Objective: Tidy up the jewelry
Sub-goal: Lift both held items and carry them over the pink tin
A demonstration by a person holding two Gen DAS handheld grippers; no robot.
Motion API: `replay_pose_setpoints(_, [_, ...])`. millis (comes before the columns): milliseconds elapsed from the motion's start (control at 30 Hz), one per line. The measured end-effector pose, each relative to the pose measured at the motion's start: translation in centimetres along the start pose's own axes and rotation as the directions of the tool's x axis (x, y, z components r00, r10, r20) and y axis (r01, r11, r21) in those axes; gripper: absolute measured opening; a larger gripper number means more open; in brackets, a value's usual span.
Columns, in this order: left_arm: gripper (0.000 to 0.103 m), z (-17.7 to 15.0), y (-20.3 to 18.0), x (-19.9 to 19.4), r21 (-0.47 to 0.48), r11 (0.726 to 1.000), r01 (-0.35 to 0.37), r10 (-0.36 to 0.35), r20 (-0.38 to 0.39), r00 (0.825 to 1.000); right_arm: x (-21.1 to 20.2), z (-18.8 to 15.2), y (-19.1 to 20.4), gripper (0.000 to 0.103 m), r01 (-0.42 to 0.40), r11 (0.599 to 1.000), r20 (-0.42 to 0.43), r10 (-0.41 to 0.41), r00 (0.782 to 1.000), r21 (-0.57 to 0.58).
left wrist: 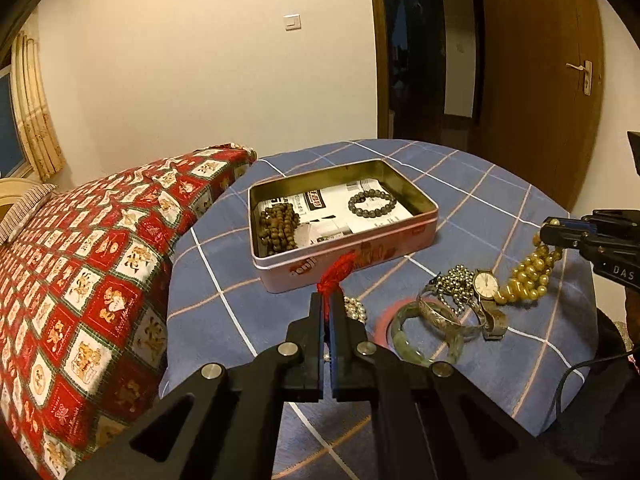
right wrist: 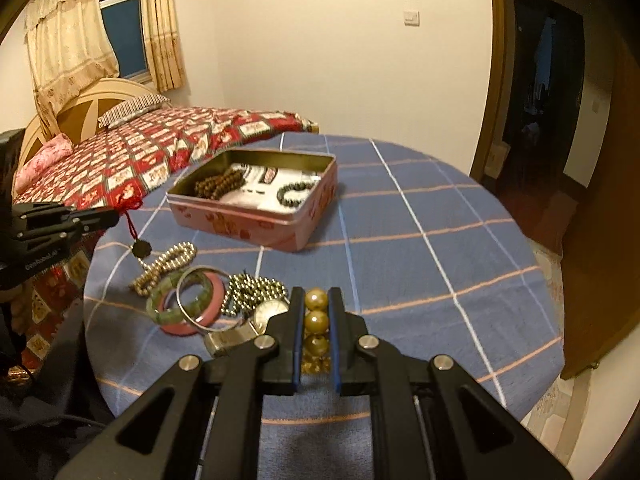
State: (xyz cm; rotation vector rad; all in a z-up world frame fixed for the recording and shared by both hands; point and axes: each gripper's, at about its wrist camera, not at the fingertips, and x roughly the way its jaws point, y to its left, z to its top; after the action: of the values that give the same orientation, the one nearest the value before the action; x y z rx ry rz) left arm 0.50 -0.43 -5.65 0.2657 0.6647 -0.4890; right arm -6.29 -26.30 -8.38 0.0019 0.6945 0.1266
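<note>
Gripping amber bead bracelet (right wrist: 316, 322): beads sat clamped btwn right gripper (right wrist: 317, 300) fingers, rest of strand trailing below tips w/ watch (right wrist: 269, 312) just left. Left gripper (left wrist: 329, 300) fingers were closed on red cord (left wrist: 338, 272), pendant dangling. Pink tin (left wrist: 348, 256) lay ahead of both. Best practice, judged: lift straight, clear pile, release low over tin's bare paper.

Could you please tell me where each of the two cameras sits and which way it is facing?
Left wrist: on the left gripper, facing the pink tin and doorway; its jaws pinch a red cord.
Right wrist: on the right gripper, facing the tin and bed; its jaws clamp the amber beads.
Shared: tin, jewelry pile, each other's gripper.
</note>
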Motion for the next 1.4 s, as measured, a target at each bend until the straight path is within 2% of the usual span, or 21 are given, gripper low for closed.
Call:
replay_pose_setpoints(333, [0.000,1.2,1.6,-0.4,-0.017,0.999,-0.039,0.039,0.023,0.999,-0.3,2.9,0.7,0.013,0.010,0.999,0.055,-0.007,0.998,-0.048])
replay_pose_setpoints(867, [0.000,5.4,4.2,0.5,-0.064,0.994,-0.085,0.090,0.078,0.993,0.5,9.2,2.7,0.013,0.014,0.989,0.157,0.010,0.988,-0.150])
replay_pose_setpoints(1400, [0.000,8.4,4.6,3.2,-0.099,0.988,-0.120,0.129,0.091,0.987,3.8,12.9,4.4,0.013,-0.015,0.984,0.187,0.049,0.981,-0.180])
